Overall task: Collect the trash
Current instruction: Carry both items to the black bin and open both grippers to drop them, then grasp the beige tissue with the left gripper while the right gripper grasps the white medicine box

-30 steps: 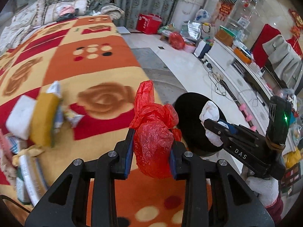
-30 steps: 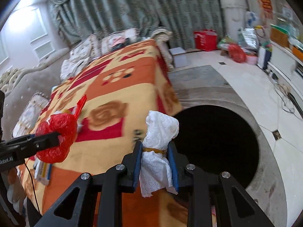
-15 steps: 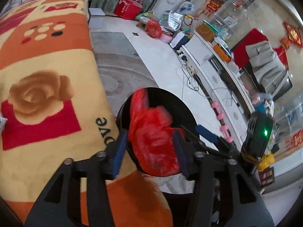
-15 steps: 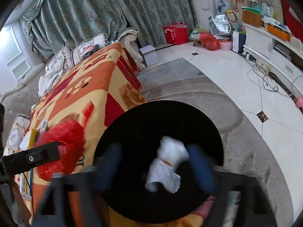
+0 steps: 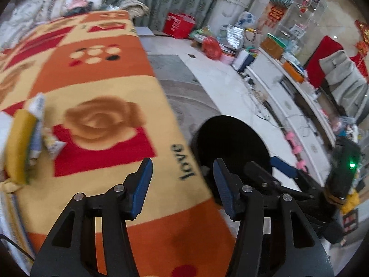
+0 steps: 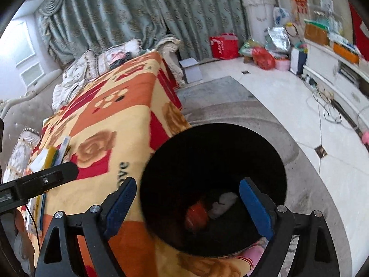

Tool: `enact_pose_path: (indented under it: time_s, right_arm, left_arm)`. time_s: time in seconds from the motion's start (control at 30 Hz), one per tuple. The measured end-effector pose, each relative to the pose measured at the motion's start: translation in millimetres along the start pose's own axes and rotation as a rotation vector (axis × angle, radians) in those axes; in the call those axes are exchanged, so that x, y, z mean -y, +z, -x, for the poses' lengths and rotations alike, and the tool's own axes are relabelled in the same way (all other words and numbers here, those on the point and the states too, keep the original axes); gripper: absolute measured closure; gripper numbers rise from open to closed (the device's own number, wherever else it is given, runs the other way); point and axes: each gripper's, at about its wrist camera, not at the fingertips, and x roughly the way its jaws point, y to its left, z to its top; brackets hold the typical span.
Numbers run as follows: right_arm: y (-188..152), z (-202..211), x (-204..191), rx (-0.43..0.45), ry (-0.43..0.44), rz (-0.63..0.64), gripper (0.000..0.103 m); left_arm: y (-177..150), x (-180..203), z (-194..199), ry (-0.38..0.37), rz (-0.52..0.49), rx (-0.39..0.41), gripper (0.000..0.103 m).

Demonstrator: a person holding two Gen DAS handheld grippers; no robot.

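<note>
Two pieces of trash lie at the bottom of the black bin point(image 6: 214, 184): a red plastic bag point(image 6: 197, 214) and, just beside it on its right, a white wad of cloth or paper point(image 6: 222, 204); the two appear to touch, though the dim inside of the bin blurs their edges. Both tongs stand apart with nothing between them; the right tongs point(image 6: 188, 206) hang over the mouth of the bin with their blue pads spread wide to either side of the two pieces; the left tongs point(image 5: 182, 185) gape less widely, above the edge of the blanket point(image 5: 96, 87) where the word "love" is printed, with the bin just to their right. The bin stands on the floor against the side of the blanket-covered surface; the blanket is patterned in orange, red and yellow with brown roses. More trash remains on the blanket at its left side in the left view: a yellow sponge point(image 5: 19, 147) standing on edge, with crumpled wrappers point(image 5: 49, 142) just beside it. Grey-green curtains point(image 6: 120, 16) hang at the far end of the room.
</note>
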Motion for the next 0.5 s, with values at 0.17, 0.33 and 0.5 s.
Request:
enact_pose_path:
  time_s: [0.17, 0.33, 0.5]
  right_arm:
    - [-4, 7, -32, 0.030, 0.001, 0.060, 0.014]
    - [-8, 8, -65, 0.026, 0.022, 0.109, 0.014]
    - [-12, 7, -91, 0.008, 0.057, 0.137, 0.014]
  left_arm:
    - [-11, -17, 12, 0.083, 0.003, 0.035, 0.050]
    - [-20, -37, 32, 0.145, 0.012, 0.067, 0.050]
    - [-29, -60, 56, 0.186, 0.035, 0.091, 0.050]
